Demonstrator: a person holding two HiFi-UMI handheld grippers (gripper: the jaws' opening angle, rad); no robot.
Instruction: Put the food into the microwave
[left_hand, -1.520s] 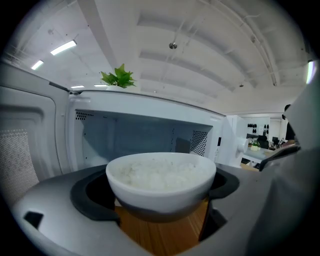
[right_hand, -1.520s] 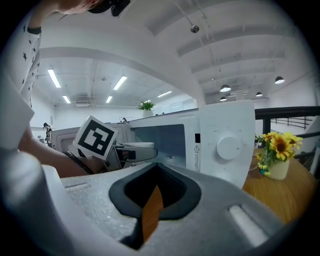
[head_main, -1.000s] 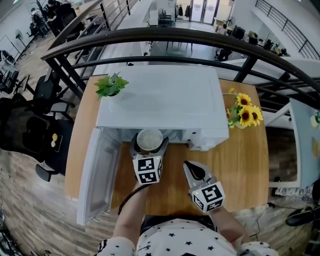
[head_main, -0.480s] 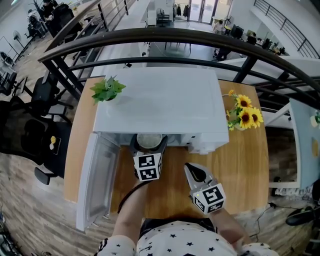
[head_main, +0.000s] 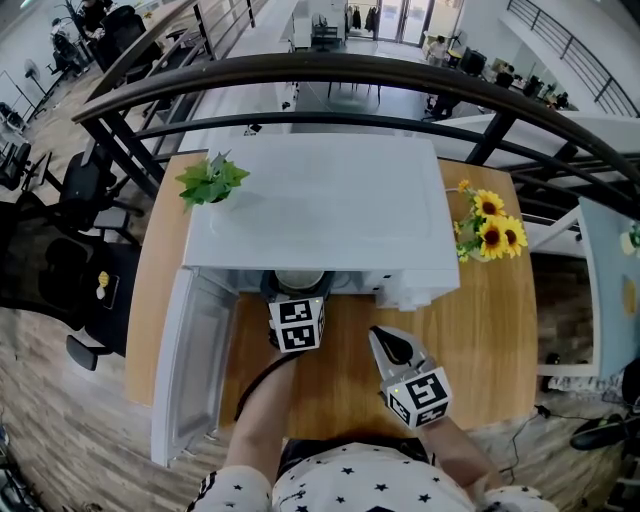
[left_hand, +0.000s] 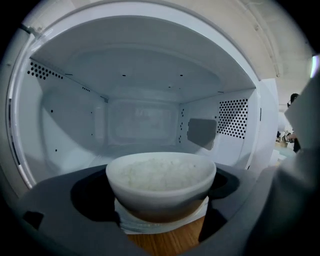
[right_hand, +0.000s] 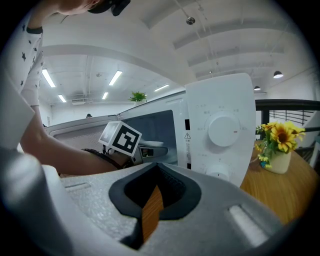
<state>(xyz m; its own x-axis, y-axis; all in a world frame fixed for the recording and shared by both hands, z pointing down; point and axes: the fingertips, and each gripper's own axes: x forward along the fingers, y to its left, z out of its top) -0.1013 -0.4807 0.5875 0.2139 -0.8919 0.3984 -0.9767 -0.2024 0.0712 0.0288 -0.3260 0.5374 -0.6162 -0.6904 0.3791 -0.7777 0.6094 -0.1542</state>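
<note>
The left gripper (head_main: 298, 285) holds the rice bowl (left_hand: 160, 172) by its sides at the microwave's (head_main: 320, 200) open mouth; it looks hard, smooth and breakable, so keep it flat, while the right gripper (right_hand: 150, 210), closed and empty, sits before the microwave.

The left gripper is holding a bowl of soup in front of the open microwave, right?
Not soup. The left gripper is holding a bowl of white rice in front of the open microwave. The left gripper view shows the rice filling the bowl.
</note>
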